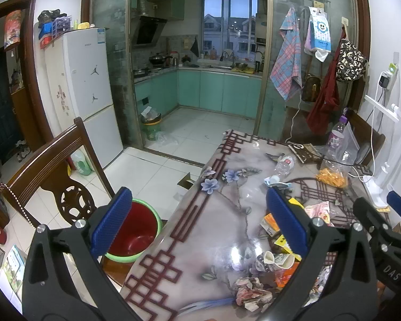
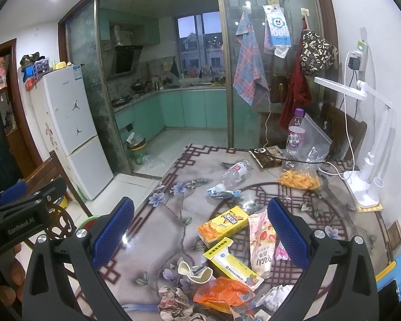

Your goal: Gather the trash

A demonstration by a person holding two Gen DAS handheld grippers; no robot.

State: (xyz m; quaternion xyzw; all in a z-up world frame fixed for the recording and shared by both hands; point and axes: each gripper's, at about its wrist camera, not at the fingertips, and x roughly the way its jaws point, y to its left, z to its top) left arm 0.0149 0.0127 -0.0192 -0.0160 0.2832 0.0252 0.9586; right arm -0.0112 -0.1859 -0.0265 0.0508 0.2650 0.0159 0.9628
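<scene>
Step in hand: start of a pick; both tools hang above the bench (image 2: pixel 152 230), nothing gripped yet.
Left tool (image 1: pixel 197 222): jaws spread wide, empty, above the bench's 9 o'clock edge.
Right tool (image 2: pixel 200 230): jaws spread wide, empty, framing the litter pile.
Trash: heaped at the near end of the bench, 6 o'clock in the right wrist view.
Bin (image 1: pixel 136 230): red plastic pail with a green rim, on the floor just off the bench edge, 9 o'clock from the pile.
Pieces: stiff yellow carton (image 2: pixel 223 224); glossy snack wrapper (image 2: pixel 262 243); crushed paper cup (image 2: pixel 193 271); thin orange bag (image 2: pixel 222 293); crumpled paper wad (image 2: pixel 173 303); clear squashed bottle (image 2: pixel 234 174) farther off at 12 o'clock.
Next move, likely: lower one tool over a single piece, close, carry to the bin.
Handling: film may slip; the carton should grip firmly.
</scene>
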